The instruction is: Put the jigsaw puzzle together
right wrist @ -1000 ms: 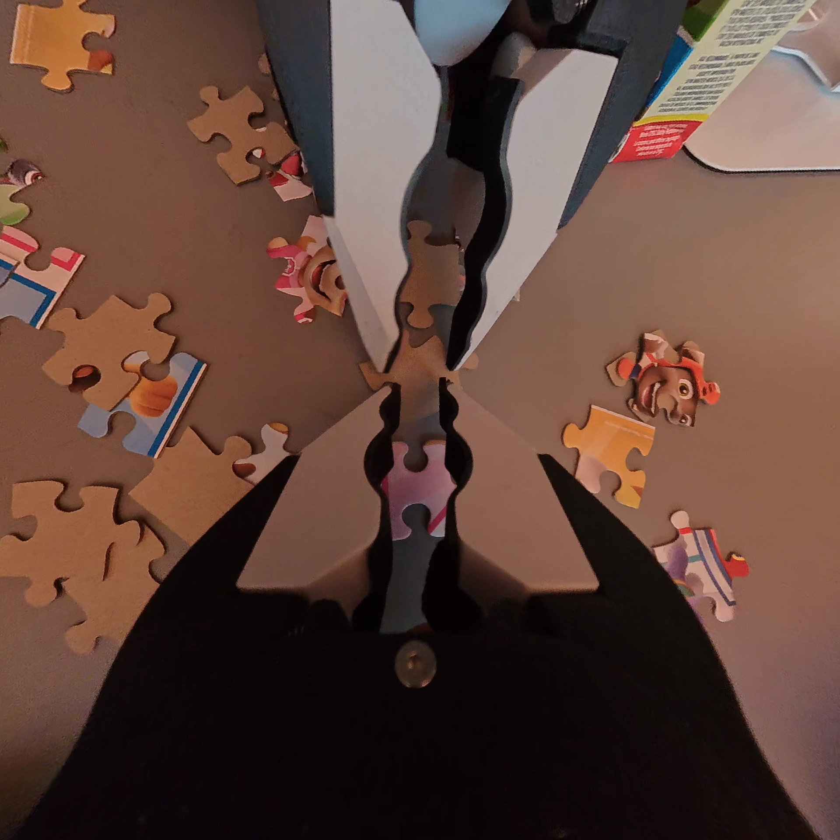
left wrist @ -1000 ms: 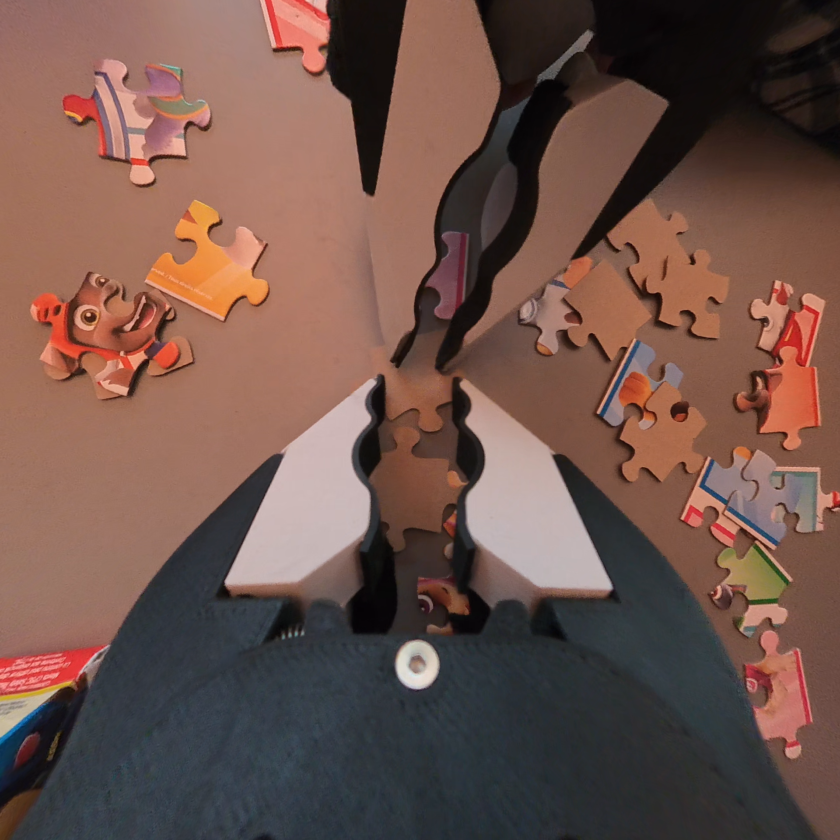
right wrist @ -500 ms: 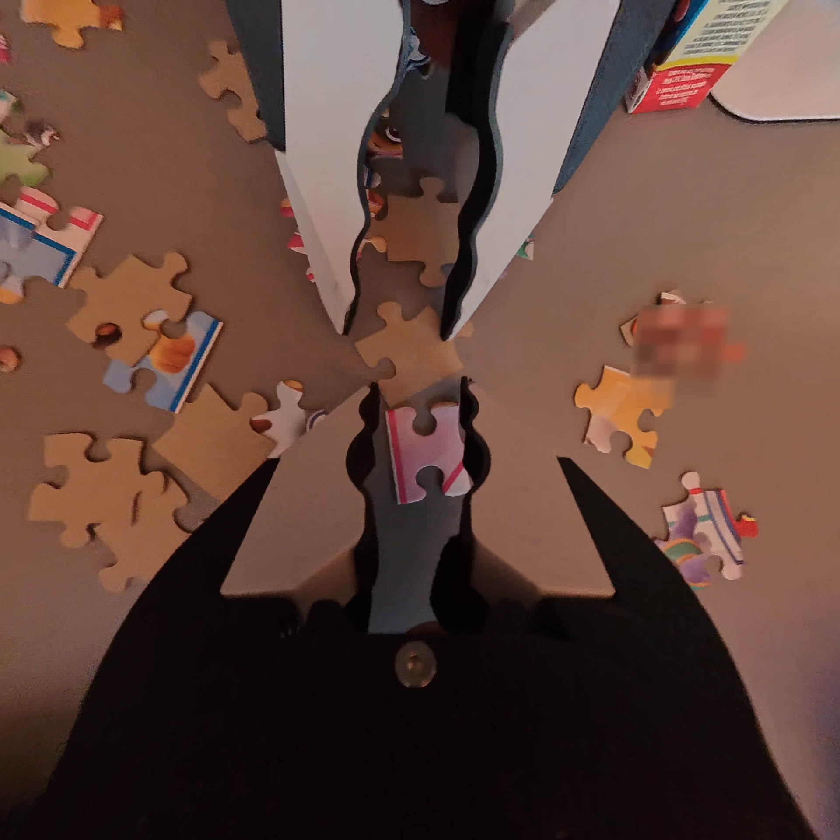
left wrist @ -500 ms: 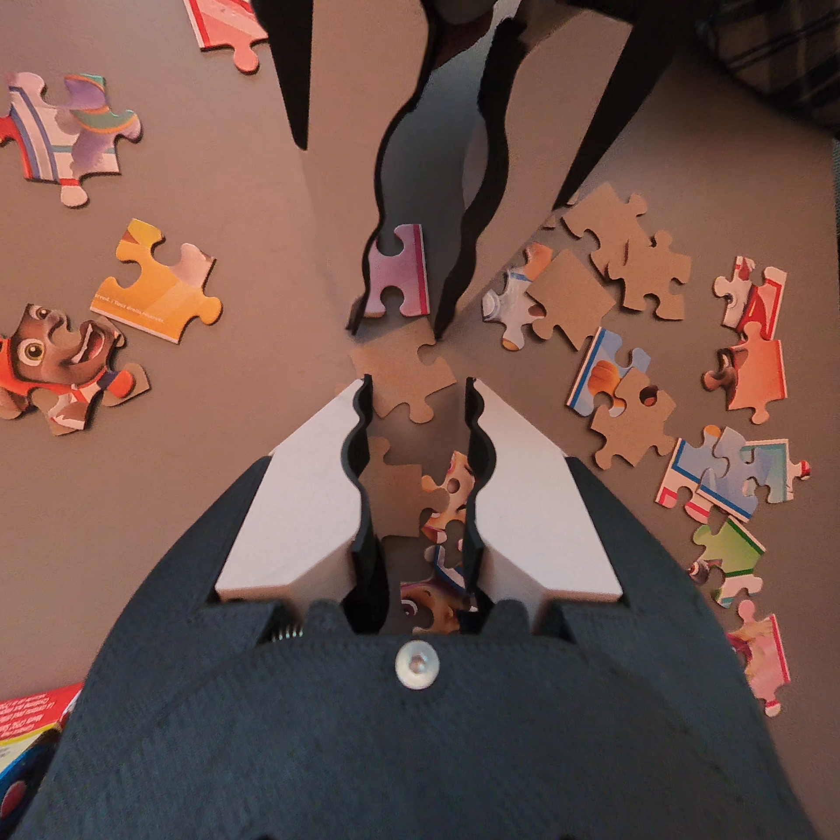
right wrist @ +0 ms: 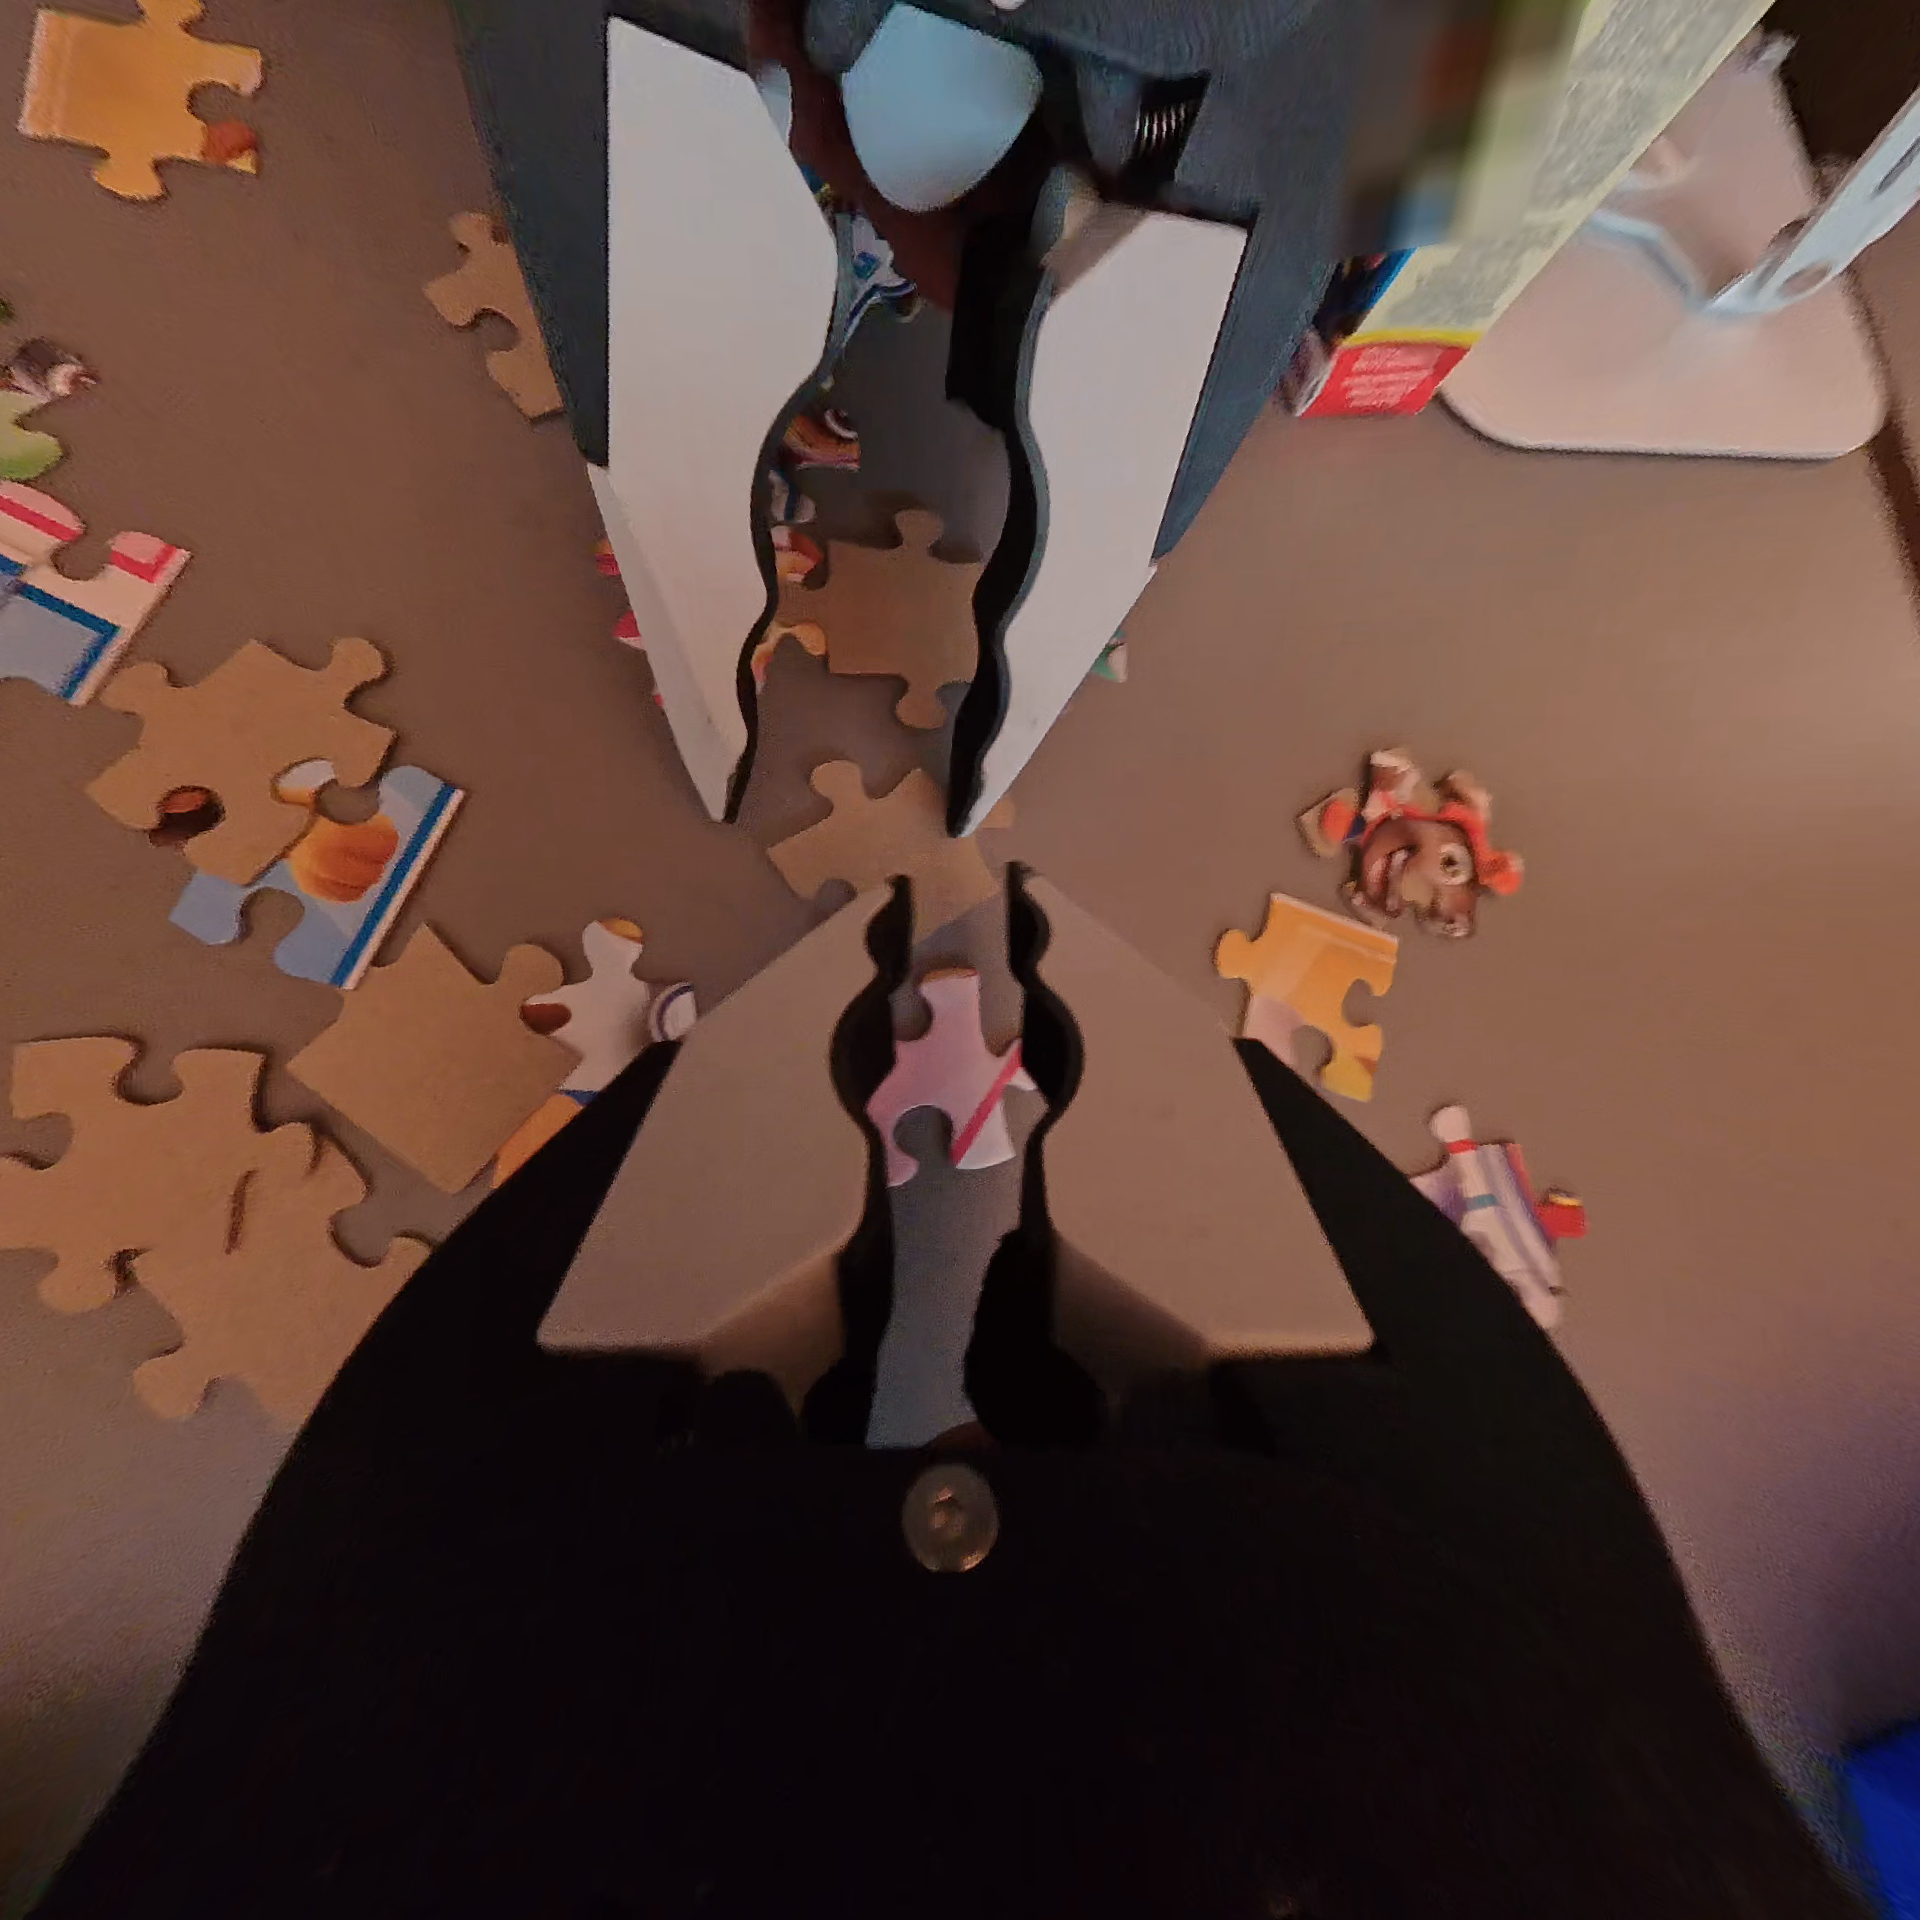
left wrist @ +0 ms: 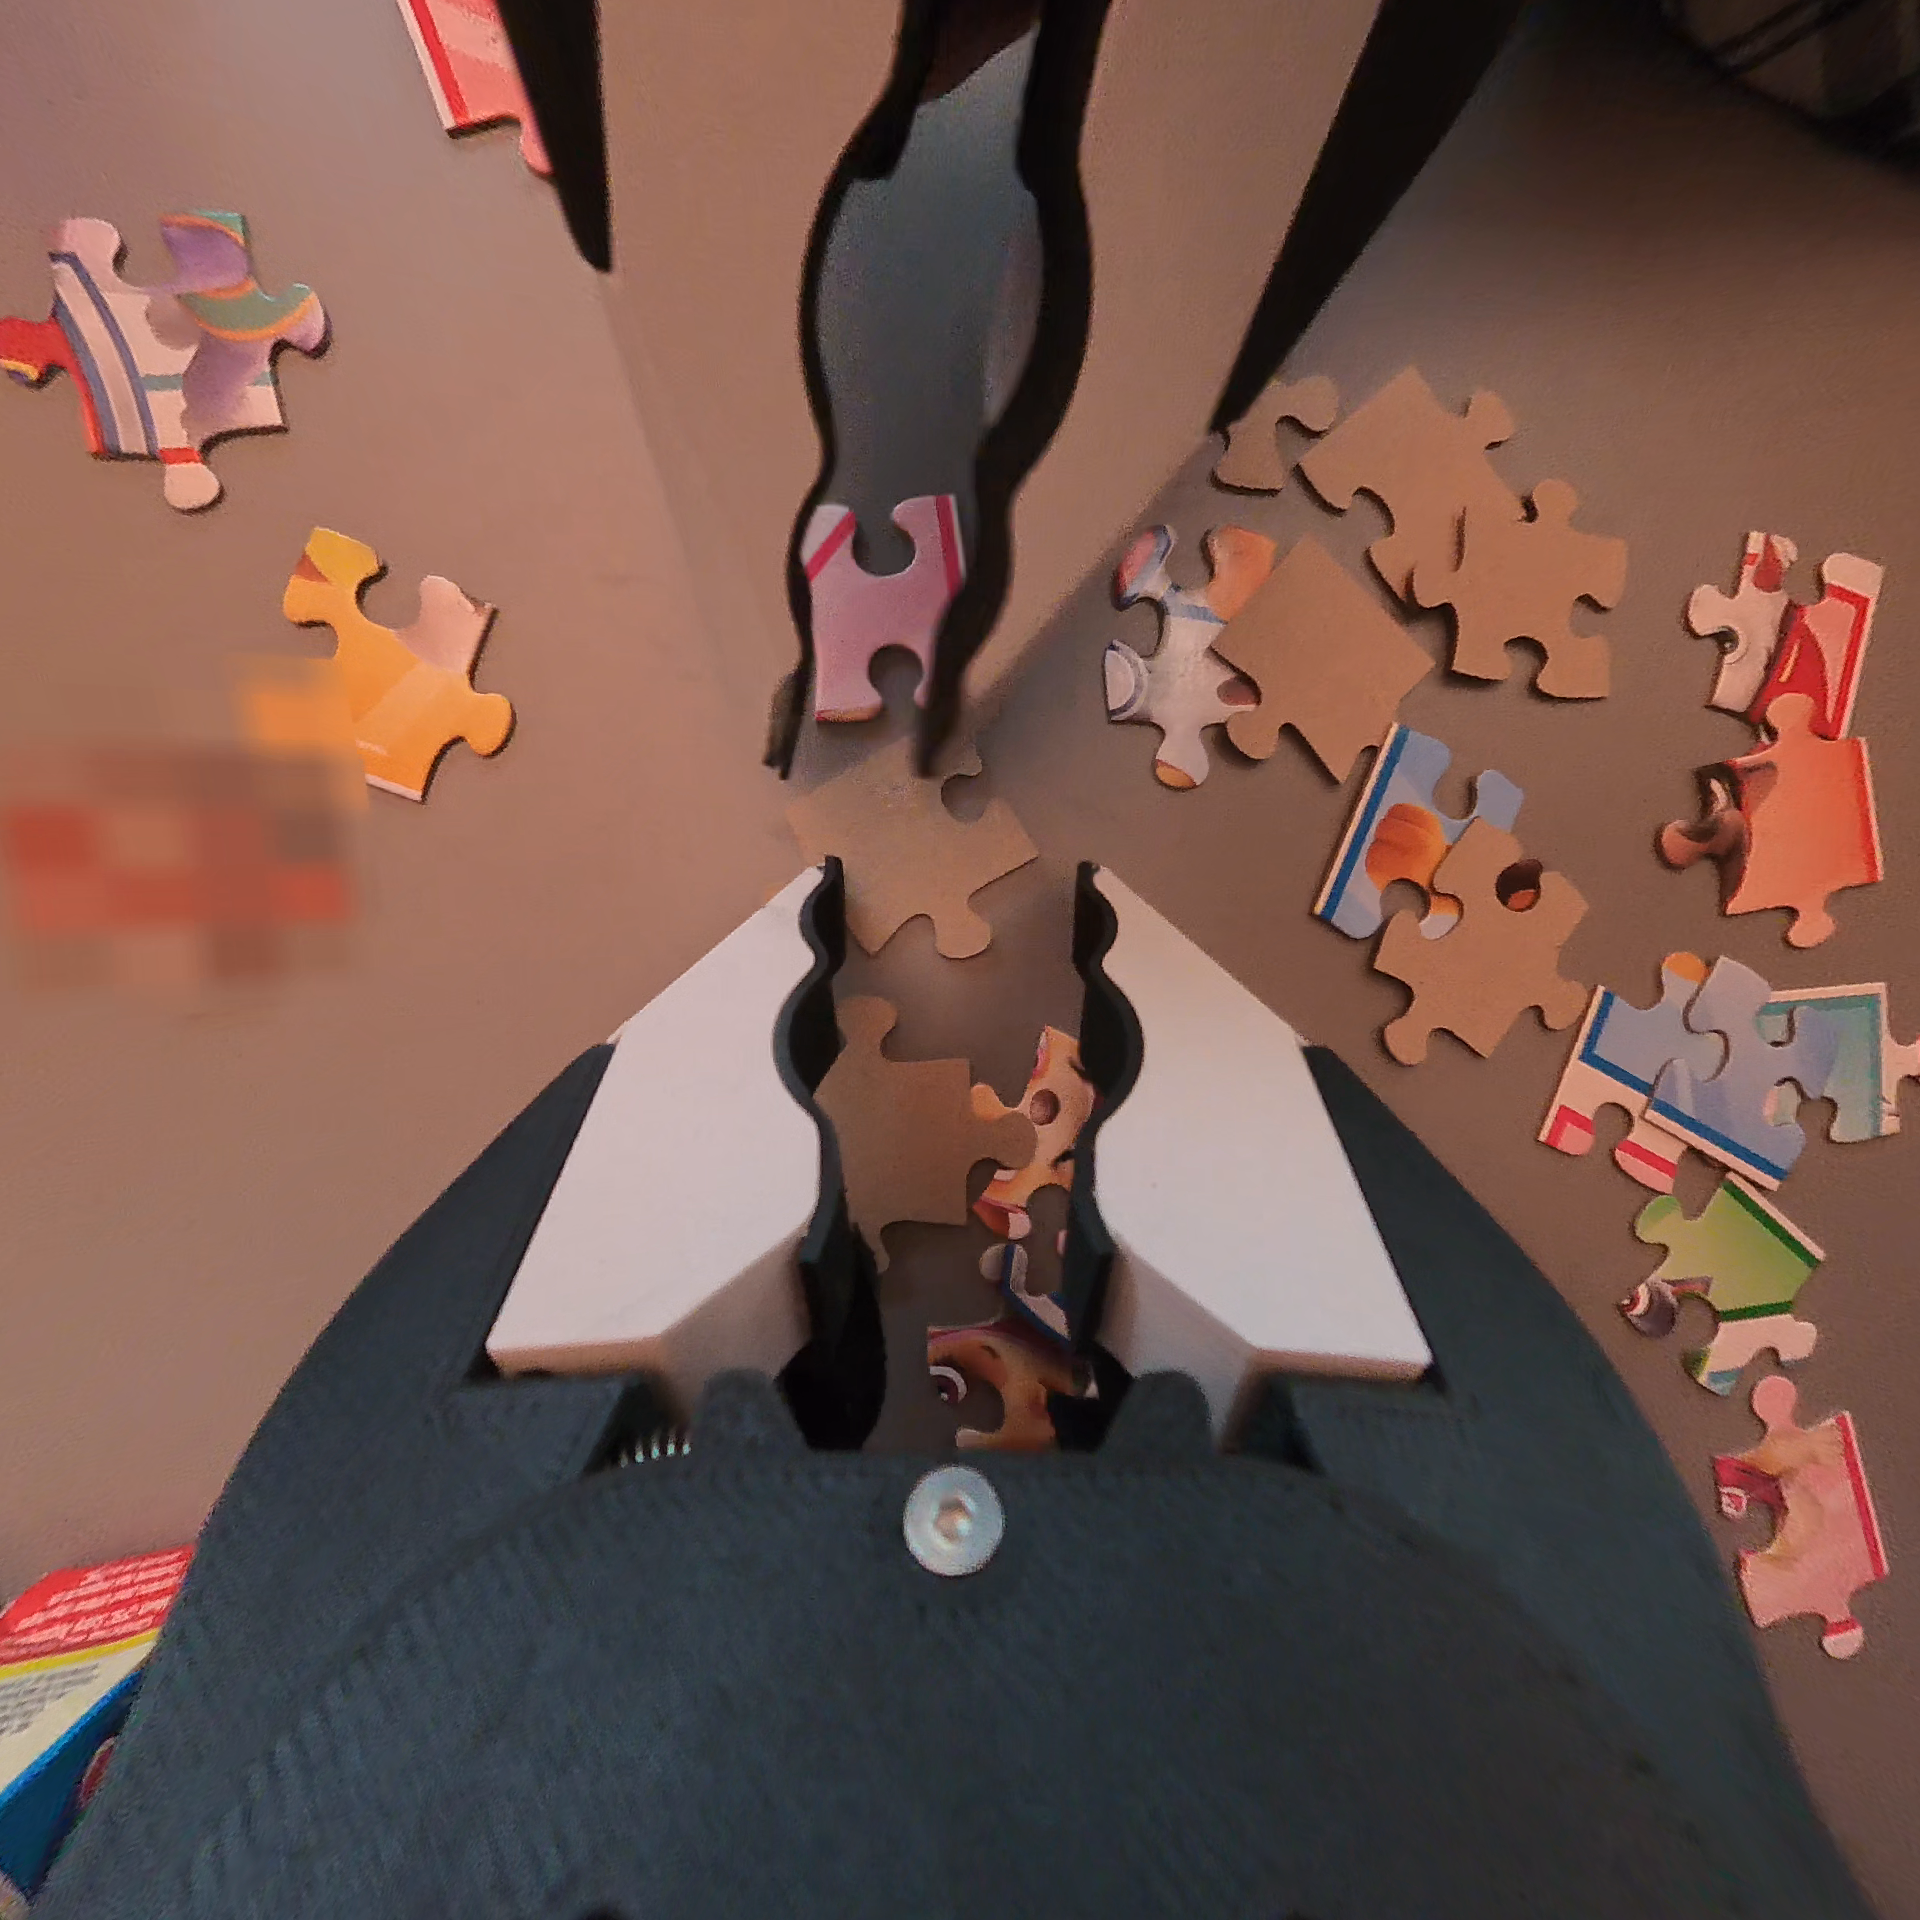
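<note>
My right gripper (right wrist: 958, 881) is shut on a pink puzzle piece (right wrist: 951, 1070), held tilted between its fingers just above the brown table. The piece also shows in the left wrist view (left wrist: 883, 613), inside the right gripper (left wrist: 857, 758). My left gripper (left wrist: 956, 878) is open and empty, tip to tip with the right one. It shows opposite in the right wrist view (right wrist: 850, 816). A face-down brown piece (left wrist: 914, 862) lies on the table between the two grippers' tips (right wrist: 883, 842). More pieces lie under the left gripper's gap (left wrist: 925, 1122).
Loose pieces, some face down, are scattered at the right (left wrist: 1455, 935) in the left wrist view. An orange piece (right wrist: 1320, 987), a dog piece (right wrist: 1423, 852) and a striped pair (left wrist: 177, 343) lie apart on the other side. The puzzle box (right wrist: 1382, 364) and a white stand base (right wrist: 1662, 364) are behind the left gripper. Only a small space, under 4 cm, lies between the two pairs of fingers.
My left gripper has opened wider and drawn back a little. My right gripper widened around the pink piece, then narrowed on it again, and the piece now sits tilted.
</note>
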### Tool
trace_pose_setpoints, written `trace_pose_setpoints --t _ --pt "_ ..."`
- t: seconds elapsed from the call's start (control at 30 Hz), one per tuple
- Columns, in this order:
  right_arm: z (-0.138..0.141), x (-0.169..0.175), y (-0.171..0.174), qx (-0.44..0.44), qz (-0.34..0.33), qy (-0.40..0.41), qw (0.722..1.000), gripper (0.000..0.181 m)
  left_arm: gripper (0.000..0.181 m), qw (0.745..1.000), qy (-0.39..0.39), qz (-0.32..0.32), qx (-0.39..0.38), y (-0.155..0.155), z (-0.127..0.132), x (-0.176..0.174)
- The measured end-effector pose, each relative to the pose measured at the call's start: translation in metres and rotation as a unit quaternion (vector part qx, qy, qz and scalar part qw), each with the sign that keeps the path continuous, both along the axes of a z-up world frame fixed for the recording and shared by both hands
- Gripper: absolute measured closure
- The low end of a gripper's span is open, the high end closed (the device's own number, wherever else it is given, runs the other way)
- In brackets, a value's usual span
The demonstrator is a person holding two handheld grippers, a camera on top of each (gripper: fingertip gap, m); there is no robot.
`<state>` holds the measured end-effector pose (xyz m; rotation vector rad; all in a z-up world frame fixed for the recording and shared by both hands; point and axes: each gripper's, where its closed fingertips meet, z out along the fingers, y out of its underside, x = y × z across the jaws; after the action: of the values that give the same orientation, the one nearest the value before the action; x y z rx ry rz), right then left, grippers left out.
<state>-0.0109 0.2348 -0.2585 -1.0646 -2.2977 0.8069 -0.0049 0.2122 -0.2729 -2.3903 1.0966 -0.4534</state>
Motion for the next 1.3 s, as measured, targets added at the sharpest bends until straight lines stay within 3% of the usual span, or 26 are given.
trace_pose_setpoints --t 0.13,0.37,0.67,0.73,0.77,0.97,1.13,1.3 --pt "-0.015 0.005 -0.006 -0.026 -0.005 -0.054 0.998 0.129 0.136 1.0 -0.003 0.001 -0.006 -0.001 0.0 0.001" --pt "-0.017 -0.001 -0.017 -0.082 -0.011 -0.068 0.994 0.142 0.133 1.0 0.009 0.001 0.013 -0.003 -0.001 0.001" --pt "-0.016 -0.002 -0.018 -0.097 -0.003 -0.061 0.993 0.143 0.132 0.999 0.038 0.002 0.03 -0.007 -0.001 -0.007" --pt "-0.016 -0.001 -0.02 -0.112 -0.001 -0.067 0.991 0.161 0.128 0.998 0.054 0.0 0.036 -0.007 -0.003 -0.009" --pt "-0.016 0.0 -0.021 -0.122 0.004 -0.072 0.99 0.181 0.128 0.997 0.06 -0.003 0.042 -0.006 -0.004 -0.009" --pt "-0.016 0.001 -0.021 -0.138 -0.002 -0.08 0.987 0.181 0.131 0.996 0.082 -0.01 0.045 -0.009 -0.003 -0.001" --pt "-0.016 0.003 -0.024 -0.146 0.005 -0.085 0.986 0.181 0.113 0.998 0.058 -0.013 0.005 -0.02 -0.005 0.007" --pt "-0.016 0.005 -0.029 -0.146 0.017 -0.09 0.985 0.181 0.124 0.998 0.061 -0.017 0.018 -0.015 -0.005 0.01"
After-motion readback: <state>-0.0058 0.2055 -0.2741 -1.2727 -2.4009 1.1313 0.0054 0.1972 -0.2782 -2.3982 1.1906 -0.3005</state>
